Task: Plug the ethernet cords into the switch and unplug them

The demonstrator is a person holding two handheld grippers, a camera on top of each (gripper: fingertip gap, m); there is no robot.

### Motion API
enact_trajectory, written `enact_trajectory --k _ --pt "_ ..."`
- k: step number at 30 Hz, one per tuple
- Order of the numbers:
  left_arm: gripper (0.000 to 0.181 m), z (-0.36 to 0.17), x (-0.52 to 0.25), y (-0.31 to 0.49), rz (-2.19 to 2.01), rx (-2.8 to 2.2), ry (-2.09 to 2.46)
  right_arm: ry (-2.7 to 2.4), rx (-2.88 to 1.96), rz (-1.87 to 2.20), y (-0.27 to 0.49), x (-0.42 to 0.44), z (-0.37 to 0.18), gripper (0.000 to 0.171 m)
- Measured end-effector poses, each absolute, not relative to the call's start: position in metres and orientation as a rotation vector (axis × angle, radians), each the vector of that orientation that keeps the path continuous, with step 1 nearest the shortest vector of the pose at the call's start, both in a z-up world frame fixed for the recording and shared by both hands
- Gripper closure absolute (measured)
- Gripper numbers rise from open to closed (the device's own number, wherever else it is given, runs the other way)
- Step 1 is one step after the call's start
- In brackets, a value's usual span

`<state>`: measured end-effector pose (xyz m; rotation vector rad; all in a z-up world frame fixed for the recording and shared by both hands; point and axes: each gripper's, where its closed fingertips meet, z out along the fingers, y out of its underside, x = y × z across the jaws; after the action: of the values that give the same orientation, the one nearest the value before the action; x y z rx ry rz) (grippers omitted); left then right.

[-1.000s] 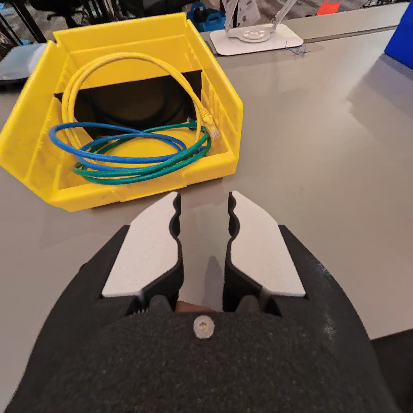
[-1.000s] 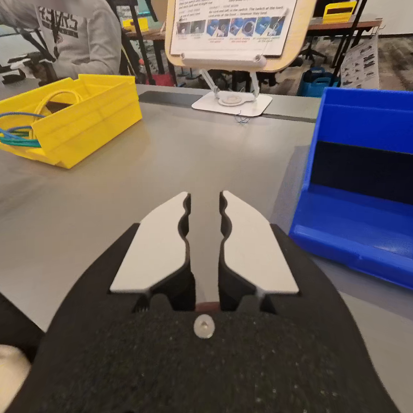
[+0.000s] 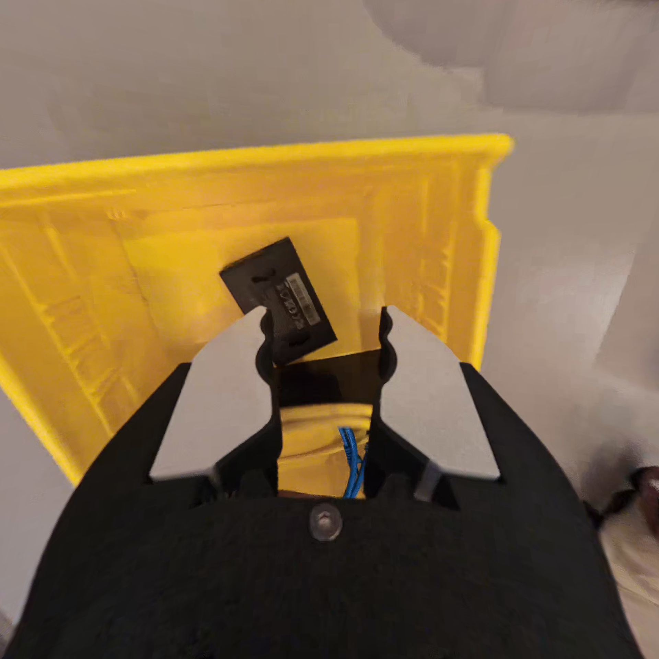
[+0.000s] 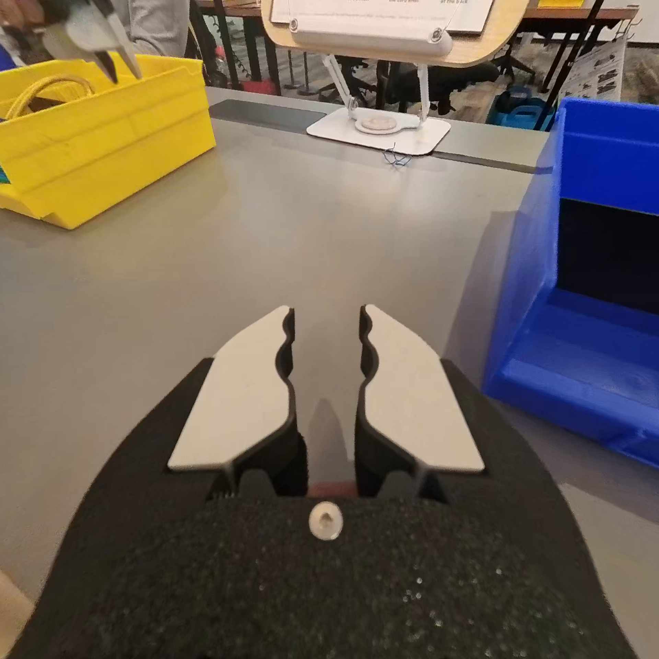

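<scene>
**Left hand-held gripper over the yellow bin, right one idle above the counter**

My left hand-held gripper (image 3: pixel 322 313) is spread wide and grips nothing; I have it pointing down into the yellow bin (image 3: pixel 420 192). Through the left wrist view I see the switch (image 3: pixel 281 296), a flat black box with a label on its upturned face, lying at an angle on the bin floor. Its near corner sits just beyond my left fingertip (image 3: pixel 255 317), though I cannot tell if they touch. A blue cord (image 3: pixel 351 460) shows between the fingers, close to the camera, with a yellow coil beside it. The picture is blurred.

My right hand-held gripper (image 4: pixel 327 310) is also released, with a clear gap between its fingers, and hangs above the bare grey counter (image 4: pixel 321 221). In the right wrist view the yellow bin (image 4: pixel 107 142) stands far left with a yellow cord (image 4: pixel 39 89) looped inside, and the left hand-held gripper (image 4: pixel 123 73) dips over its rim. A blue bin (image 4: pixel 588 356) sits to the right. A white stand (image 4: pixel 378 132) carrying a board is at the counter's far edge.
</scene>
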<state>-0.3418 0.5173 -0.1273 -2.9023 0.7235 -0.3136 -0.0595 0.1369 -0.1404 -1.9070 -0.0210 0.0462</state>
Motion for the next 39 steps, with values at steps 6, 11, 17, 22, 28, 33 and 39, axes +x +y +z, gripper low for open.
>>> enact_trajectory --k 6,11,17,22,28,33,39 --pt "0.118 -0.162 -0.359 0.545 -0.178 -3.101 0.550 0.004 -1.903 0.056 0.130 -0.052 -0.139 0.137" --pt "0.110 -0.186 -0.369 0.538 -0.072 -3.160 0.531 0.016 -1.909 0.092 0.130 -0.052 -0.140 0.137" --pt "0.122 -0.199 -0.365 0.532 -0.160 -3.182 0.533 -0.014 -1.927 0.106 0.130 -0.060 -0.143 0.137" --pt "0.123 -0.187 -0.352 0.531 -0.263 -3.042 0.740 -0.042 -1.931 0.101 0.130 -0.066 -0.143 0.137" --pt "0.124 -0.118 -0.339 0.550 -0.358 -2.561 0.848 -0.040 -1.925 0.101 0.130 -0.069 -0.141 0.137" --pt "0.124 -0.037 -0.314 0.514 -0.338 -2.091 0.951 -0.071 -1.925 0.081 0.132 -0.075 -0.141 0.137" --pt "0.124 -0.019 -0.267 0.422 -0.199 -1.754 1.158 -0.224 -1.896 0.120 0.151 -0.095 -0.118 0.137"
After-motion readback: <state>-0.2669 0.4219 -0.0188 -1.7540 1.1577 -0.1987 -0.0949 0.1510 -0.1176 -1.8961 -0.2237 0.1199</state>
